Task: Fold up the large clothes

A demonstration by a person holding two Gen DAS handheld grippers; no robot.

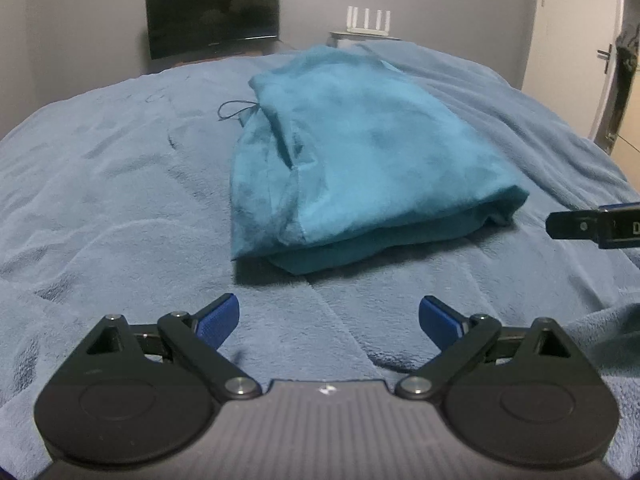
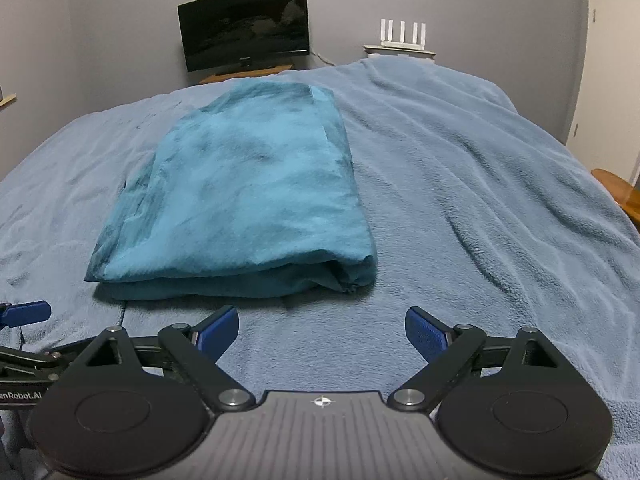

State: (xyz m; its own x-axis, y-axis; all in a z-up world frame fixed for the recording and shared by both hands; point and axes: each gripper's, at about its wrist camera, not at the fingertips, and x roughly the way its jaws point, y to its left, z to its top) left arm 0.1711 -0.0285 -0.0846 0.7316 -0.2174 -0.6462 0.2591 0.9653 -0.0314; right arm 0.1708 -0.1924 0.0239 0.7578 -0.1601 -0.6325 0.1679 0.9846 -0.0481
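A teal garment lies folded in a thick stack on the blue blanket, with a dark drawstring poking out at its far left. It also shows in the right wrist view. My left gripper is open and empty, hovering just short of the garment's near edge. My right gripper is open and empty, also just before the near edge. The right gripper's finger shows at the right edge of the left wrist view; the left gripper shows at the left edge of the right wrist view.
The blue blanket covers the whole bed. A dark monitor stands on a stand behind the bed. A white router sits on a small shelf. A wooden piece of furniture is at the right. A door is at the far right.
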